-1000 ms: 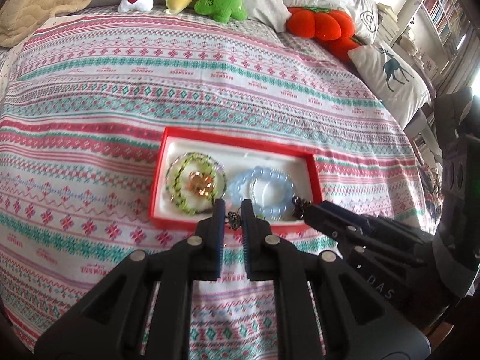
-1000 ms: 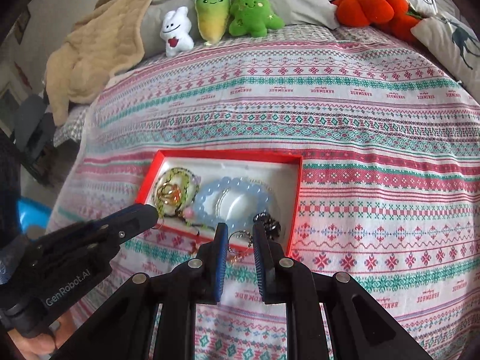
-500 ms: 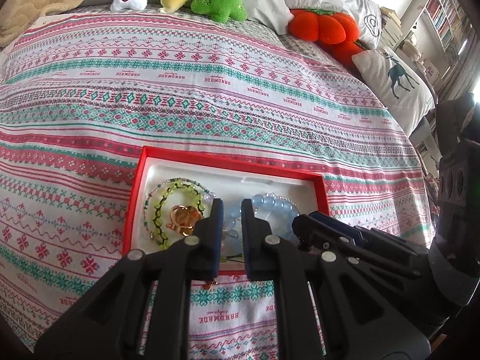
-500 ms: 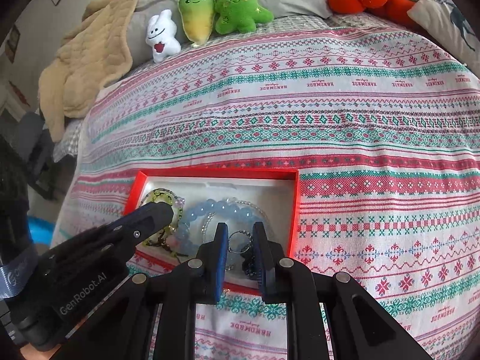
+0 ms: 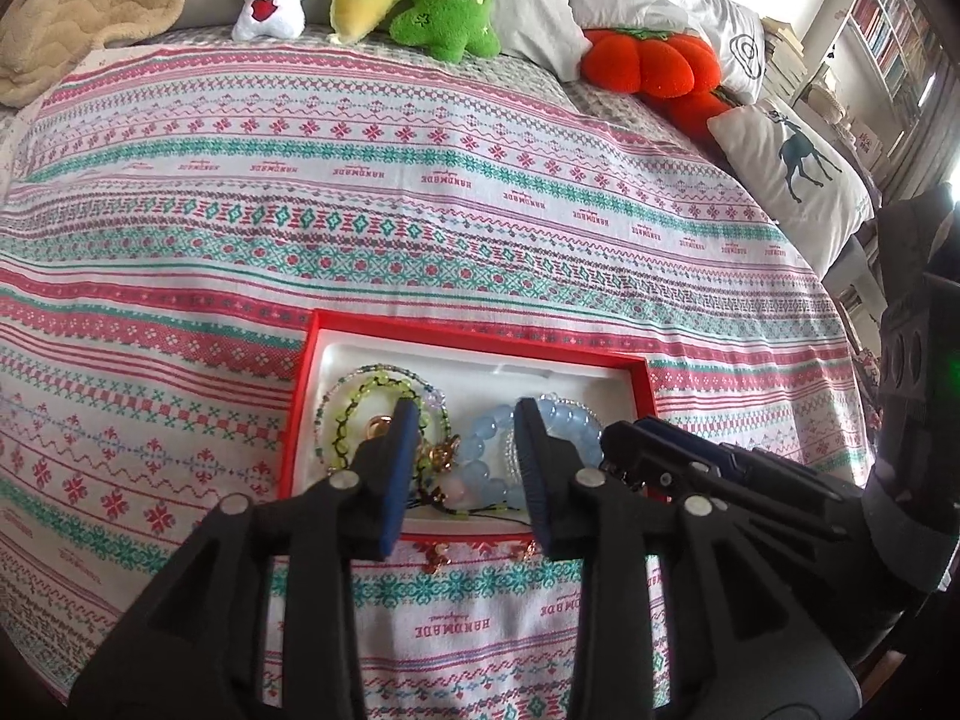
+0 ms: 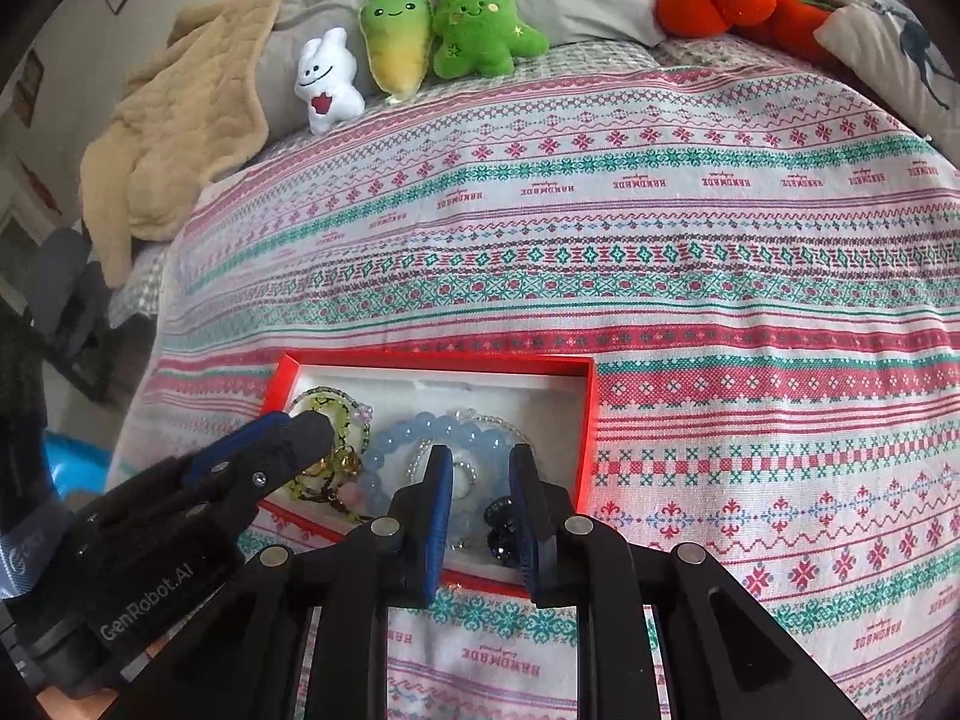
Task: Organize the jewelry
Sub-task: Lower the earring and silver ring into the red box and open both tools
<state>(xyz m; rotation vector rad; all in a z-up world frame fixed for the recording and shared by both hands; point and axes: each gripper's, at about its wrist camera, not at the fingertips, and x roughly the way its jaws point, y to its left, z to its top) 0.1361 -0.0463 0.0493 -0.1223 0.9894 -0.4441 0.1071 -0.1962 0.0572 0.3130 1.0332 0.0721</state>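
Red tray (image 5: 480, 330), white-lined, on the bed: held green beaded bracelet (image 5: 360, 402), pale-blue beaded bracelet (image 5: 498, 450), dark item (image 6: 501, 525). Left tool (image 5: 465, 420) and right tool (image 6: 477, 468), half a second earlier nearly closed, stood open, empty.

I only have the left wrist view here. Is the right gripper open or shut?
Observer: Open. The right gripper shows a clear gap between its fingers and grips nothing.
Operator: What lies below it? It blocks my view there.
Observer: A dark beaded piece lies in the red box, near the box's right wall.
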